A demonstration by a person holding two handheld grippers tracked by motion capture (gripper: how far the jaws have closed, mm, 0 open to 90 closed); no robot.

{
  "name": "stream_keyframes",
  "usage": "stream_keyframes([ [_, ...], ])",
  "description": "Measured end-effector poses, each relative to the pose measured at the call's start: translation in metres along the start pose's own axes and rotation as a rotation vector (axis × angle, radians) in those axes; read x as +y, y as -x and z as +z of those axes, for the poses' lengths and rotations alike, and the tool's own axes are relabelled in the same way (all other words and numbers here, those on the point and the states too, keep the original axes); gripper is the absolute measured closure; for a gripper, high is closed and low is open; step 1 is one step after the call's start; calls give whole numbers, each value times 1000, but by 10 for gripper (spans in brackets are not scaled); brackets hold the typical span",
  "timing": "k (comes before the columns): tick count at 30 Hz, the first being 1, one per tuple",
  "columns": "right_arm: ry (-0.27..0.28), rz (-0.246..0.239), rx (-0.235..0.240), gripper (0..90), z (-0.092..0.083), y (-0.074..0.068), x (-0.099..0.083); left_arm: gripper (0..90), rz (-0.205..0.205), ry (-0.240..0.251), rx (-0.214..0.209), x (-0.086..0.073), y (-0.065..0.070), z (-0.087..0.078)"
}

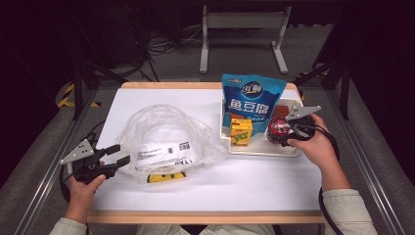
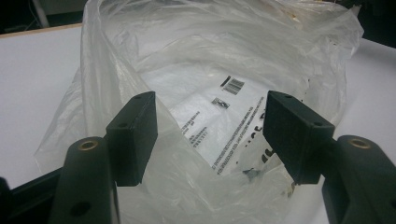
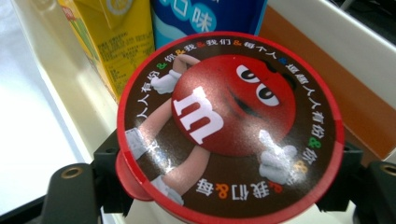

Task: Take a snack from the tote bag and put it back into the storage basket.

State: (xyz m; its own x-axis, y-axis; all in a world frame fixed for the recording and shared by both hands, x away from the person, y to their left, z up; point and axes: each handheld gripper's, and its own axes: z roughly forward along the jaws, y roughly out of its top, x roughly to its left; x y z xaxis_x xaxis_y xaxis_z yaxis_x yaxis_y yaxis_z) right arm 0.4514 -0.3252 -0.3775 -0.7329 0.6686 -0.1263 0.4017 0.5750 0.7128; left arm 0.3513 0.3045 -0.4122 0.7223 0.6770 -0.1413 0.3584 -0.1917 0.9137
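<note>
Holding, apparently, candy tub [image 3: 231,126] inside white tray [image 1: 259,148].

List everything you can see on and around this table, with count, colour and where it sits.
plastic bag: one, clear with a white printed label, left half of the table, mouth toward the left tool
yellow item: one, under the bag's near edge, cannot identify
tray: one, white, right half of the table
snack pouch: one, blue, standing at the tray's back
drink carton: one, yellow, in the tray before the pouch
candy tub: one, red and brown lid, in the tray
table: one, white top
left tool: black, open at the bag's rim
right tool: black, jaws either side of the tub
</note>
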Motion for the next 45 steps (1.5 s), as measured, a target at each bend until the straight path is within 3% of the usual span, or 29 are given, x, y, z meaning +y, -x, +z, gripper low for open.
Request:
stream_keyframes([
  [24, -94, 31, 7, 257, 24, -1, -8, 360, 0, 0, 0, 0, 0, 0],
  [36, -125, 79, 31, 256, 30, 4, -12, 360, -1, 0, -1, 0, 0, 0],
  [42, -180, 76, 34, 243, 30, 7, -9, 359, -1, 0, -1, 0, 0, 0],
  [45, -186, 62, 7, 205, 29, 7, -7, 359, 1, -1, -1, 0, -1, 0],
])
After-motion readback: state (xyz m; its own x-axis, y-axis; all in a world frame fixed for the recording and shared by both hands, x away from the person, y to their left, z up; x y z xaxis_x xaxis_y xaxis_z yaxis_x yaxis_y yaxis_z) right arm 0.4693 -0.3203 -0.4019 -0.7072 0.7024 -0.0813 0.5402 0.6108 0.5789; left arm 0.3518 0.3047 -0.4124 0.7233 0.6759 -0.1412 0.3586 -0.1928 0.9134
